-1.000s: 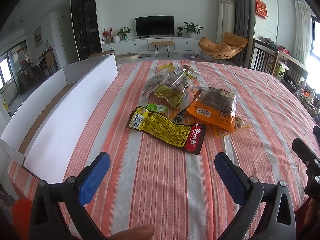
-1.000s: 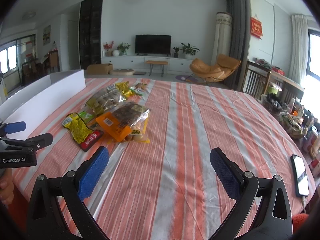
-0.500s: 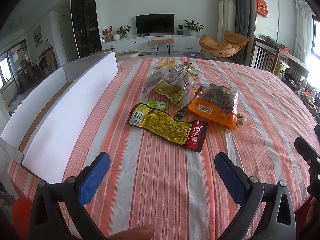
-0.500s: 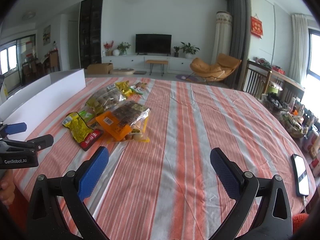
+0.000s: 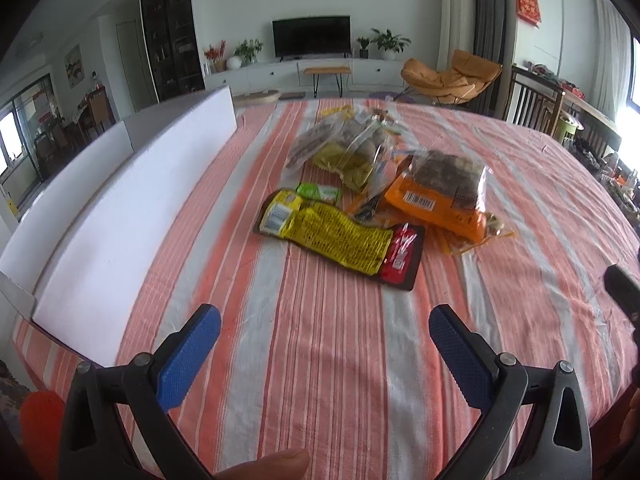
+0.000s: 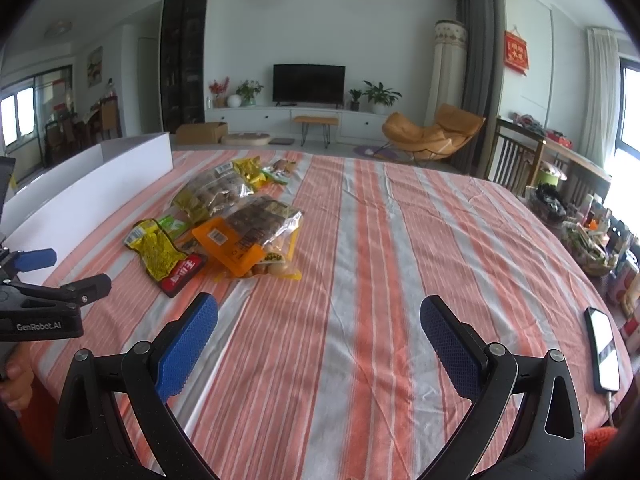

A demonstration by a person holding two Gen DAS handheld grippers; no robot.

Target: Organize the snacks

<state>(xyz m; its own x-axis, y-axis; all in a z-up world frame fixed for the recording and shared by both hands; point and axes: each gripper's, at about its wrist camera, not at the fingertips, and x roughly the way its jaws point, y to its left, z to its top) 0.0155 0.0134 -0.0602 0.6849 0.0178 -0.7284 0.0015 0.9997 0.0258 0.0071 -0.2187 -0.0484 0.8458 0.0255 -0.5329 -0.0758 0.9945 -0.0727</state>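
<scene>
A pile of snack packets lies on the striped tablecloth. Nearest is a yellow and red packet (image 5: 340,240), also in the right wrist view (image 6: 164,256). Behind it are a small green packet (image 5: 318,192), an orange bag of dark snacks (image 5: 444,192) (image 6: 248,236) and a clear bag with yellow print (image 5: 348,148) (image 6: 212,196). My left gripper (image 5: 324,328) is open and empty, just short of the yellow packet. My right gripper (image 6: 318,320) is open and empty, right of the pile. A long white box (image 5: 120,208) (image 6: 88,192) stands at the left.
A phone (image 6: 604,348) lies at the table's right edge. Baskets of items (image 6: 588,244) sit at the far right. The left gripper shows at the left edge of the right wrist view (image 6: 40,280). Chairs and a TV unit stand beyond the table.
The left gripper has dropped slightly and come a little nearer the yellow packet. The right gripper has barely moved. Both stay open.
</scene>
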